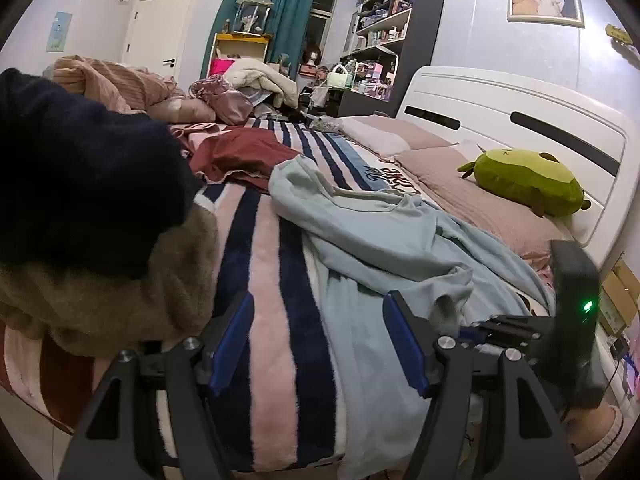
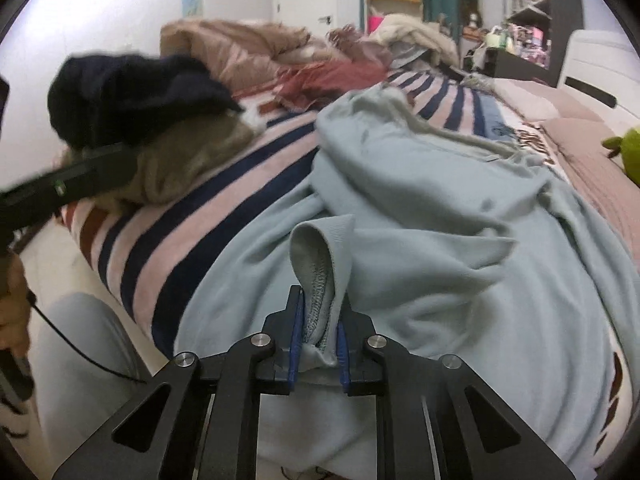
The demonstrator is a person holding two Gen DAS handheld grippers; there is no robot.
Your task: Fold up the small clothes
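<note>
A pale blue sweatshirt point(image 1: 392, 240) lies crumpled on the striped blanket point(image 1: 272, 264) of the bed; it also fills the right wrist view point(image 2: 460, 220). My right gripper point(image 2: 319, 312) is shut on the sweatshirt's ribbed cuff point(image 2: 320, 256), which stands up between the blue pads. That gripper also shows at the right of the left wrist view point(image 1: 472, 326). My left gripper point(image 1: 320, 316) is open and empty, just above the blanket beside the sweatshirt's left edge. Its body shows at the left of the right wrist view point(image 2: 68, 184).
A pile of folded clothes, dark navy point(image 1: 80, 176) on tan point(image 1: 120, 304), sits at the bed's left edge. A maroon garment point(image 1: 240, 156) lies further back. A green plush toy point(image 1: 528, 184) rests by the pillows and white headboard point(image 1: 500, 116). Heaped bedding lies at the far end.
</note>
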